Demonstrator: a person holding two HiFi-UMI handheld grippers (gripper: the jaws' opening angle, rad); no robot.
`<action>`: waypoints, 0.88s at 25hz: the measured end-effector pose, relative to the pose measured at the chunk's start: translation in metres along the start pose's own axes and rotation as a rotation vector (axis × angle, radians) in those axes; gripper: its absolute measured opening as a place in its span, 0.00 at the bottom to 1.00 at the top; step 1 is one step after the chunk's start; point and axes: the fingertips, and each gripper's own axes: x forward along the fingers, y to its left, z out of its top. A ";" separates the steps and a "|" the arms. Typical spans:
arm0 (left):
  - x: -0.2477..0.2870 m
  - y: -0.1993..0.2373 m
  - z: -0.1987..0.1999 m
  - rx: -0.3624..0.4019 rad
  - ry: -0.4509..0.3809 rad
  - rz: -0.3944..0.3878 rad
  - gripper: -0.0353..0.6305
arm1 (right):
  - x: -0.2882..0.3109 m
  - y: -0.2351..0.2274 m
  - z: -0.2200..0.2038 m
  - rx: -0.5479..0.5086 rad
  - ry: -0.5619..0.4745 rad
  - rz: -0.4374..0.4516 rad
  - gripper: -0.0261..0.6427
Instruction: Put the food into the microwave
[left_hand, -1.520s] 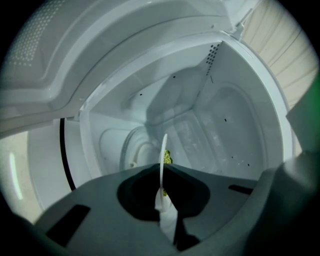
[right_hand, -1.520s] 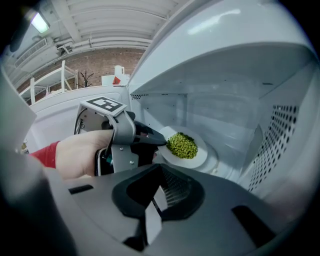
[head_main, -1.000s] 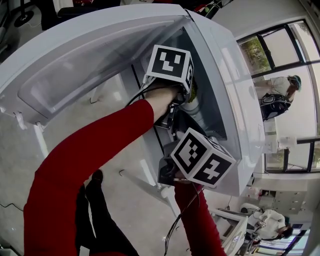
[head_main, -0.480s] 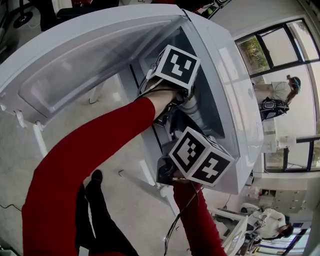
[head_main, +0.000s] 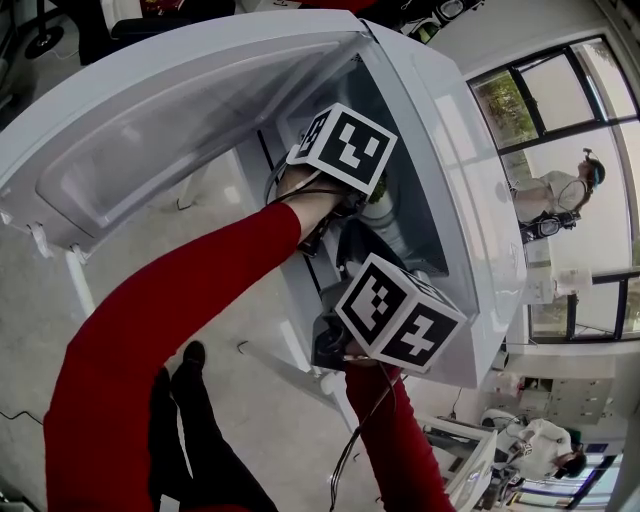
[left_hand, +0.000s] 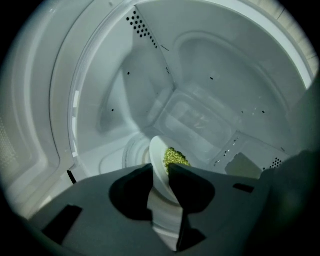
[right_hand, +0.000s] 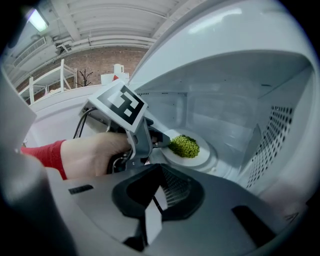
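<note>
the green food (right_hand: 184, 146) is heaped on a white plate (right_hand: 201, 159), and the plate sits flat on the round tray (right_hand: 217, 159) inside the microwave (head_main: 470, 230). the microwave door (head_main: 150, 110) is swung wide open. the left gripper (left_hand: 161, 172) reaches into the cavity with the plate's near rim between its jaws. those jaws are opening and don't look like they're pinching the rim. the right gripper (right_hand: 151, 202) hangs at the mouth of the microwave, just beside the left one, jaws closed together with nothing in them. red sleeve (head_main: 170, 320) on the left arm, and there's a person (head_main: 560, 190) over by the windows.
</note>
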 end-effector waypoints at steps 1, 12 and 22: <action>0.000 0.000 0.000 0.014 0.000 0.005 0.21 | 0.000 0.000 0.000 0.000 0.000 -0.001 0.06; 0.004 0.001 -0.003 0.144 -0.001 0.058 0.24 | 0.002 0.001 -0.002 0.003 0.001 -0.001 0.06; 0.006 0.003 -0.003 0.240 -0.014 0.110 0.26 | 0.002 -0.001 -0.006 0.002 0.011 -0.002 0.06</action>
